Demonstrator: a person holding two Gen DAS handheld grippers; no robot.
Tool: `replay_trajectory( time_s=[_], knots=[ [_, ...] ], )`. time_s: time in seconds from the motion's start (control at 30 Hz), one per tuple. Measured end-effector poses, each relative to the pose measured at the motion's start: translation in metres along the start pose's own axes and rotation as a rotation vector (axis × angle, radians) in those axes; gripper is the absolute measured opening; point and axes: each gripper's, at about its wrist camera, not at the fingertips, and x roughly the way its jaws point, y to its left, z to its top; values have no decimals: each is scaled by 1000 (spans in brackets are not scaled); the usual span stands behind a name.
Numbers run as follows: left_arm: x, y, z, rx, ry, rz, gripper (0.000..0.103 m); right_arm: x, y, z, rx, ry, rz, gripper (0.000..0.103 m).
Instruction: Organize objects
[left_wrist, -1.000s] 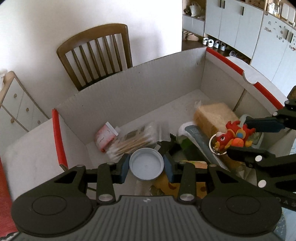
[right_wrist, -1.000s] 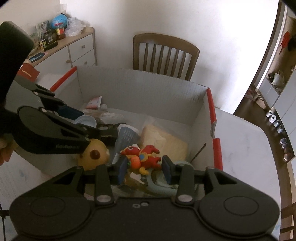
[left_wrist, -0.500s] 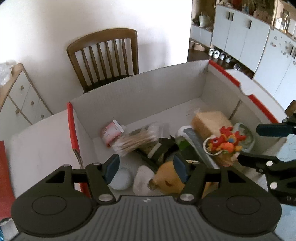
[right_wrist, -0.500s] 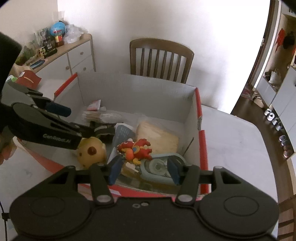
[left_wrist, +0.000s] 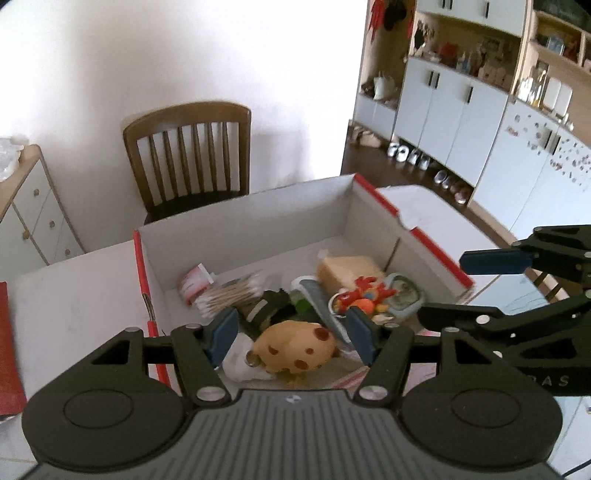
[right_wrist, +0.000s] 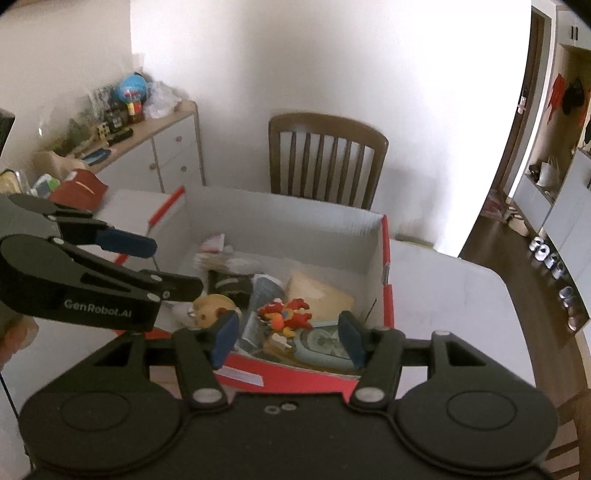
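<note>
Box (left_wrist: 258, 236) farther, both tongs (left_wrist: 291, 332) emptied

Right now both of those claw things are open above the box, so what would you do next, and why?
Probably draw both back from the box. The left gripper and right gripper both have their fingers spread with nothing between them, and the yellow spotted toy and red dragon toy already lie inside among the other items, so nothing in view seems left to put away.
</note>
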Motion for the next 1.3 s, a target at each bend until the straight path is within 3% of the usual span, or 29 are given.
replay_trajectory(
  time_s=[0.3,0.37,0.53,0.63,0.73,0.9,1.3],
  knots=[
    [-40,-9,-15,-32,-59,-13,64,-32,7,-9,9,-74,26,67],
    [-48,-10,-20,-49,-74,-16,73,-39,8,-12,12,-87,33,68],
    [-65,-14,-33,-61,-91,0,75,-53,11,-20,16,-109,54,76],
    [-73,-16,-40,-76,-99,2,83,-60,11,-27,24,-121,66,79],
    [-80,-17,-46,-84,-107,6,84,-68,10,-34,45,-136,72,86],
    [-91,-24,-53,-91,-126,8,102,-77,12,-43,35,-157,67,98],
    [-115,-35,-69,-113,-165,41,102,-92,11,-56,60,-190,42,103]
  ],
)
